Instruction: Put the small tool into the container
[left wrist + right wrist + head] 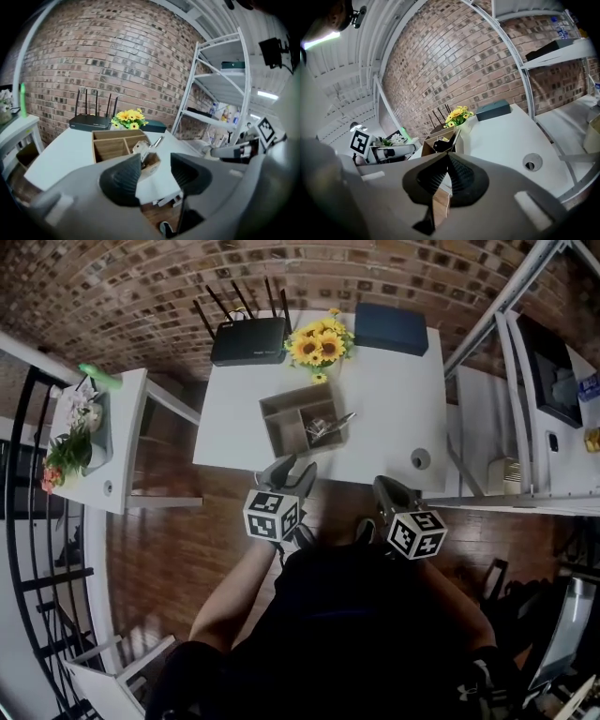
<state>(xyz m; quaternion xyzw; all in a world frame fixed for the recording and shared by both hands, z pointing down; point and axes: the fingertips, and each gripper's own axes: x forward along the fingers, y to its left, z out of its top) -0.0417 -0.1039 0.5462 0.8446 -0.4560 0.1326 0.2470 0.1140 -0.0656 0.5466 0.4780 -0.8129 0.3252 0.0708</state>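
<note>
A wooden container with several compartments stands on the white table. The small metal tool lies in its right compartment, with the handle sticking out over the rim. My left gripper hovers just off the table's near edge, open and empty. In the left gripper view, the left gripper frames the container and the tool ahead of it. My right gripper is held back near the same edge. The right gripper view shows the right gripper with its pads pressed together on nothing, and the container beyond.
At the table's far edge sit a black router, sunflowers and a dark blue box. A cable hole is near the front right. A side table with plants stands left, with white shelving on the right.
</note>
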